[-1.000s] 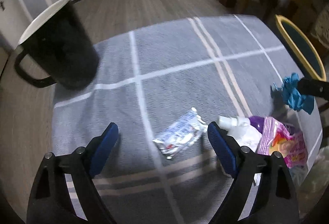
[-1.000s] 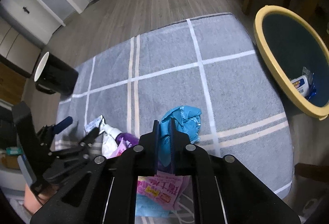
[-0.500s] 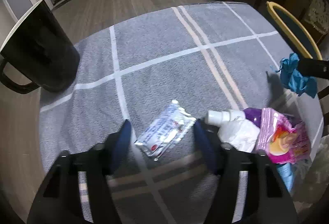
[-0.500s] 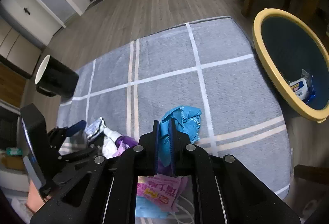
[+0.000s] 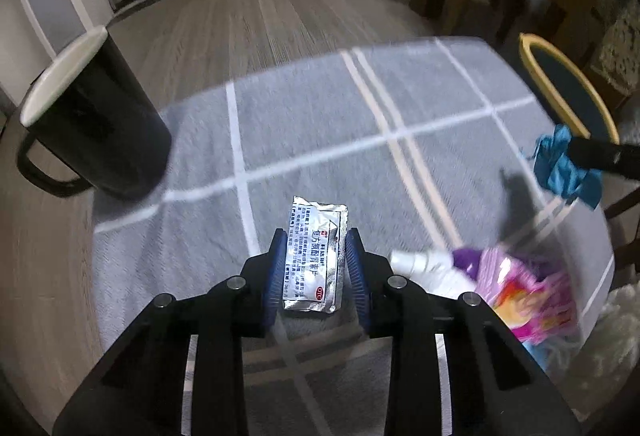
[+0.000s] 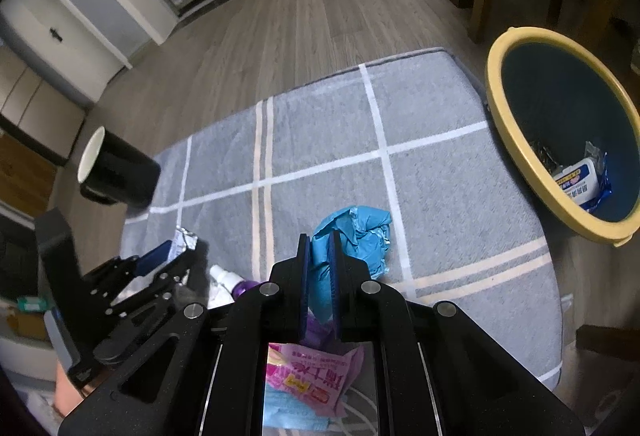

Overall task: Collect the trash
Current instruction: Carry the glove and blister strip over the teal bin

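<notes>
Here, lower centre of the left wrist view: left gripper [image 5: 314, 268], blue-padded fingers [image 5: 276, 272] clenched on a flat silver foil sachet [image 5: 316, 256] with printed text; the sachet stands up between the pads, its top edge pointing toward frame centre. Whether its lower edge touches the grey rug with pale cream grid stripes [image 5: 320, 140] cannot be told.

Right gripper [image 6: 319, 288], lower centre of the right wrist view: jaws pinched tight on a crumpled teal-blue wrapper [image 6: 352, 236], which bulges out above and to the right of the fingertips.

Round yellow-rimmed, dark blue plastic basin [image 6: 560, 132] at right edge of the right view, just off the rug's edge on the wood floor; a white-and-blue wipes packet [image 6: 580, 184] lies inside.

Black mug with white interior [image 5: 88, 132] at left of the left view, at the rug's edge.

Lower right of the left view, on the rug: a white-capped purple bottle [image 5: 436, 264] touching a pink printed snack wrapper [image 5: 524, 300], blurred.
</notes>
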`<state>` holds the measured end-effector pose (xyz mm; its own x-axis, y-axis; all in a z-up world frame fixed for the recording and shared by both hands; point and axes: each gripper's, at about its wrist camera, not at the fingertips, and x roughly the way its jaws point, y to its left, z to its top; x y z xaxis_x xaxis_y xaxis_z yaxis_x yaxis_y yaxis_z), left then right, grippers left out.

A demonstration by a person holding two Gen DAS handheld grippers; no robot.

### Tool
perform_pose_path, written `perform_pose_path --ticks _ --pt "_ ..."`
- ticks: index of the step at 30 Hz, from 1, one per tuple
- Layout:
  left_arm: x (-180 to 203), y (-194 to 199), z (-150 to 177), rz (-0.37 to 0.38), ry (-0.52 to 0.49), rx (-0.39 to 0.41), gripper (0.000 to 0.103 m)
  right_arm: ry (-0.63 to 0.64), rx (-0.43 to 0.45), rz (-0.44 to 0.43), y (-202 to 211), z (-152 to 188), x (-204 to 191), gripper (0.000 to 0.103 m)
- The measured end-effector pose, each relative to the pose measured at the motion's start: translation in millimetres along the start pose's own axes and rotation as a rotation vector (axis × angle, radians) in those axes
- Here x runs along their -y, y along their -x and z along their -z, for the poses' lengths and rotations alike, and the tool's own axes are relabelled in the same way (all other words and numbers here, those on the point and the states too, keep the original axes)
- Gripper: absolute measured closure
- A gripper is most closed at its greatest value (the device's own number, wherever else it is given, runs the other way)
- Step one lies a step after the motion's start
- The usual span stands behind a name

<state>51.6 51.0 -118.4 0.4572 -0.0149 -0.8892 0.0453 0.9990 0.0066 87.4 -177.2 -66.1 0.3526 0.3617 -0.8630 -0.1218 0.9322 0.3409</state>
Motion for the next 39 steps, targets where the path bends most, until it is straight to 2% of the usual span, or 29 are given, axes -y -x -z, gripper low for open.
perform_pose_path --ticks 4,10,14,17,20,23,26,32,39 --pt "5.9 17.4 -13.1 0.023 0.020 0.053 0.073 -0.032 0.027 -0.011 10.3 -7.1 10.0 0.093" --pt "37.7 39.3 -30.0 0.044 -0.048 0.109 0.073 -0.089 0.064 -0.031 27.9 -16.7 26.8 0.093" --pt "63.3 56.5 -39.4 0.048 -0.106 0.141 0.073 -0.092 0.092 -0.039 51.9 -31.8 33.9 0.093" --pt "81.3 70.9 -49.7 0.082 -0.125 0.166 0.073 -0.089 0.132 -0.070 82.2 -51.7 42.3 0.093" --pt "94.5 79.9 -58.0 0.094 -0.132 0.180 0.073 -0.048 0.206 -0.034 116.5 -72.3 55.4 0.093" --pt "111.1 90.0 -66.6 0.105 -0.155 0.195 0.073 -0.035 0.252 0.021 132.7 -82.6 74.1 0.093" --pt "124.2 95.1 -73.4 0.133 -0.166 0.200 0.073 -0.079 0.266 0.051 132.7 -85.3 98.9 0.093" --pt "166.0 94.9 -82.9 0.158 -0.241 0.217 0.073 -0.224 0.231 -0.005 113.2 -91.6 135.7 0.093" --pt "214.9 75.2 -92.2 0.176 -0.312 0.201 0.073 -0.279 0.233 0.045 107.2 -105.1 168.2 0.093"
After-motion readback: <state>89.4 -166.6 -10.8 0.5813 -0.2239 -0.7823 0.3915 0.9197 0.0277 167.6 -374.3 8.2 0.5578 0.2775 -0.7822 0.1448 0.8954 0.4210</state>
